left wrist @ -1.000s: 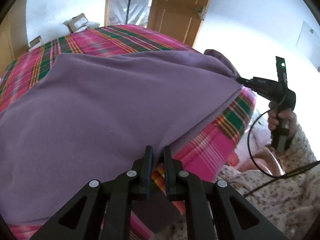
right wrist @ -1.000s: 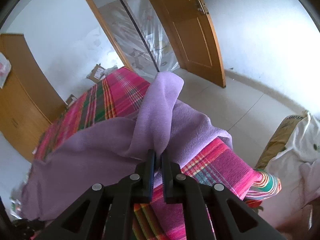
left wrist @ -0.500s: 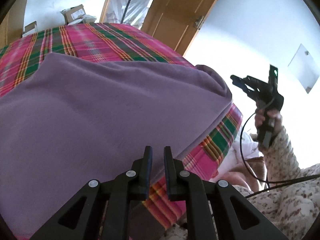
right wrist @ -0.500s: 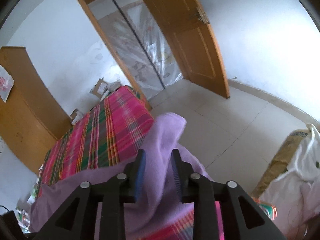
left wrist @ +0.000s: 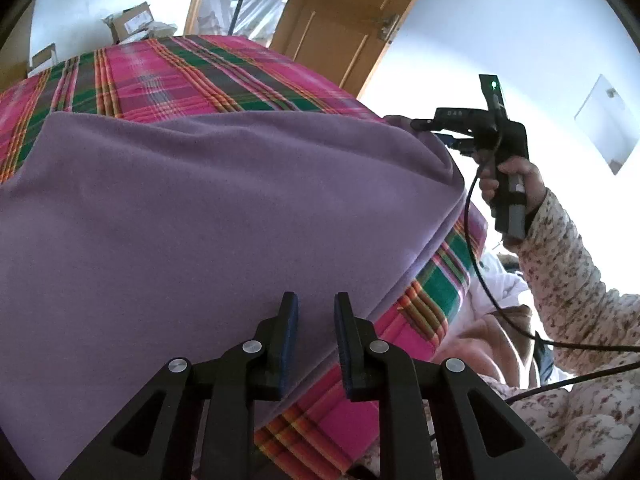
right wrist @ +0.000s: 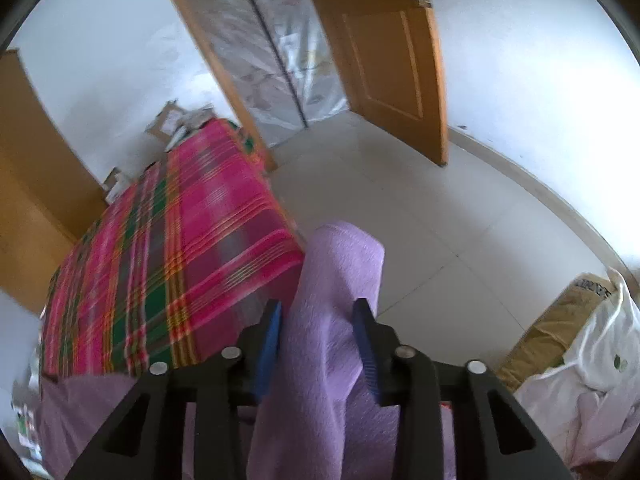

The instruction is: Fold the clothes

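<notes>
A purple fleece garment point(left wrist: 240, 208) lies spread over the bed's pink plaid cover point(left wrist: 200, 76). My left gripper point(left wrist: 316, 308) hovers open over the garment's near hem, its fingers apart with nothing pinched between them. In the left wrist view my right gripper point(left wrist: 430, 132) sits at the garment's far right corner, held by a hand point(left wrist: 516, 176). The right wrist view shows the right gripper point(right wrist: 318, 312) open wide. A raised fold of the purple garment point(right wrist: 340, 272) stands loose between its blue-padded fingers point(right wrist: 272, 320).
The plaid bed point(right wrist: 180, 240) ends at a tiled floor point(right wrist: 460, 220). Beyond are a wooden door point(right wrist: 384, 52), a plastic-sheeted doorway point(right wrist: 280, 52) and a wardrobe point(right wrist: 24, 200). Cardboard boxes point(left wrist: 132, 24) sit past the bed. A white bag point(right wrist: 592, 360) lies at right. A floral sleeve point(left wrist: 560, 264) trails a cable.
My right gripper was shut on the garment's fold and has opened, letting it go. The left gripper's fingers have spread wider and moved up from the hem onto the cloth.
</notes>
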Motion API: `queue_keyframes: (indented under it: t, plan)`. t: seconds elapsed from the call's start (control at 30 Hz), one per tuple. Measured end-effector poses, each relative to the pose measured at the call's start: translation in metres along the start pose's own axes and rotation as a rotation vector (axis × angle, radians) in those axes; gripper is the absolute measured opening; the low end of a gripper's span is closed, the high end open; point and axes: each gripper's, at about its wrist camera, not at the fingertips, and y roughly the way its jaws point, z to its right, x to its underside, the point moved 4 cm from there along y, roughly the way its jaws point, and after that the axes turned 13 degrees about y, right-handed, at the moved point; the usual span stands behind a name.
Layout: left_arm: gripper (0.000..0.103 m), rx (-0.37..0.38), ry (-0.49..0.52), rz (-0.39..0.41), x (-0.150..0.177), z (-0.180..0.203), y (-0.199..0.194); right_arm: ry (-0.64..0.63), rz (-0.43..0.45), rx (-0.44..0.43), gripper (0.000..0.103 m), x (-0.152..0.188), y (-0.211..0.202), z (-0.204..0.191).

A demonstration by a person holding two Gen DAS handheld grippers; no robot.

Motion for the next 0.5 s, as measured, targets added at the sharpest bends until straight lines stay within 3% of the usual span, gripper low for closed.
queue_keyframes:
  t: [0.03,0.1,0.5]
  plan:
    - [0.019,0.001,-0.003,0.001,0.000,-0.001,0.000,0.006,0.000,0.010,0.008,-0.002,0.000,0.001]
    - [0.019,0.002,-0.010,0.001,0.001,-0.002,0.001,0.001,0.004,0.011,0.006,-0.003,-0.001,0.003]
    - [0.019,0.001,-0.028,0.005,0.001,-0.002,0.003,0.060,0.242,0.001,0.005,-0.010,-0.074,0.042]
